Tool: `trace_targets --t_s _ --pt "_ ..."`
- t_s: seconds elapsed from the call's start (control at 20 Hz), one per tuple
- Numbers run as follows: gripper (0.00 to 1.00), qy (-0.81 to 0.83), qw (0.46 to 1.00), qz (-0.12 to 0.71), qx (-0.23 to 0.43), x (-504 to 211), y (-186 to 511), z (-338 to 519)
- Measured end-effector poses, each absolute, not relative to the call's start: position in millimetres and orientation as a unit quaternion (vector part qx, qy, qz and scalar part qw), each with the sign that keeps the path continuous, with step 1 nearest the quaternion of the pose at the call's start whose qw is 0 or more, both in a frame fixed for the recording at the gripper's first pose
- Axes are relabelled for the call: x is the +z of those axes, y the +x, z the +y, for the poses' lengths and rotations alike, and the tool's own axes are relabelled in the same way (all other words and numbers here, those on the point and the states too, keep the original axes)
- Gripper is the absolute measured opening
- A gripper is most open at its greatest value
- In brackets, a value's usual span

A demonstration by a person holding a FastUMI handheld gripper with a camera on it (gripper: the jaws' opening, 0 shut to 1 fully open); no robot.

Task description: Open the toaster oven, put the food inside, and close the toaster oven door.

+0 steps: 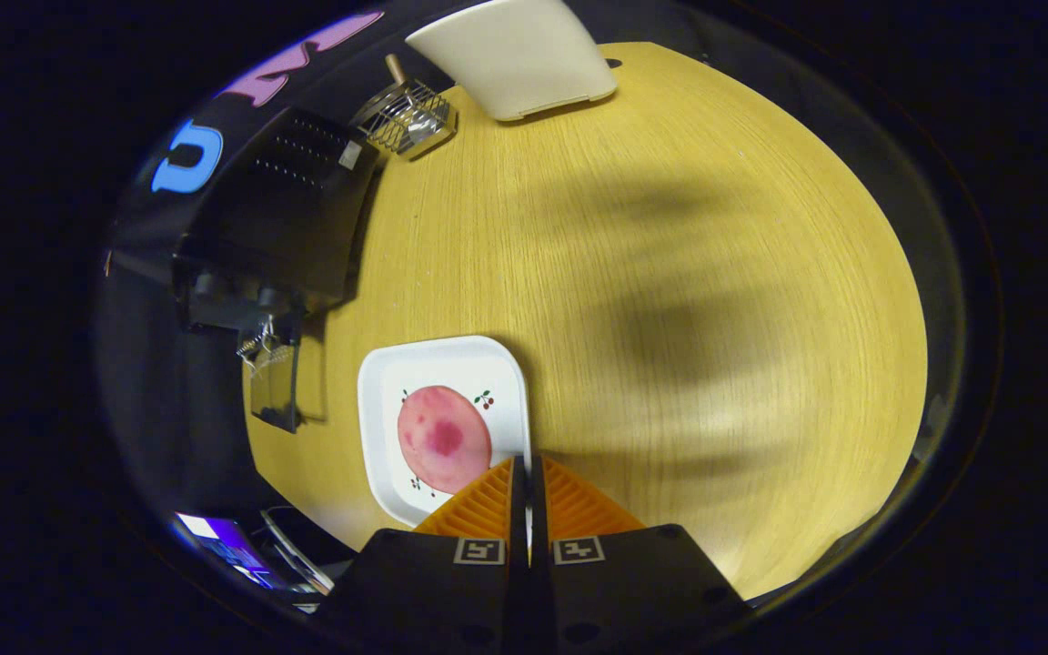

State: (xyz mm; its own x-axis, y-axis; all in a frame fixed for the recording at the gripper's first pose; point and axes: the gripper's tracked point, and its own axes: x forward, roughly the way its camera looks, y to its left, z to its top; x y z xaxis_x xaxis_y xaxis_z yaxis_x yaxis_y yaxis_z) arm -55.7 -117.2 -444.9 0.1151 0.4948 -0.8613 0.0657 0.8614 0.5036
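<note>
Round light-wood table [670, 273], soft shadows across it; pale chair back [515, 55], probably, at far edge.

You will find no readable words, brands or numbers on anything here. The only signs are two square black-and-white coded markers on the gripper [528, 466] body, one behind each finger, and small cherry drawings printed on the white plate [378, 400].
</note>
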Motion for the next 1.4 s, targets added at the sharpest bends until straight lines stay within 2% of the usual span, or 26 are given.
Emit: trace_targets --t_s 0.35,0.65,1.1,1.4 --pt "0.05 0.301 0.712 0.622 0.127 -430 -61 -115" --pt "0.05 0.347 0.710 0.599 0.125 -390 -85 -83" --pt "0.05 0.417 0.690 0.582 0.106 -330 -123 37" --pt "0.05 0.471 0.680 0.560 0.046 -320 -118 111"
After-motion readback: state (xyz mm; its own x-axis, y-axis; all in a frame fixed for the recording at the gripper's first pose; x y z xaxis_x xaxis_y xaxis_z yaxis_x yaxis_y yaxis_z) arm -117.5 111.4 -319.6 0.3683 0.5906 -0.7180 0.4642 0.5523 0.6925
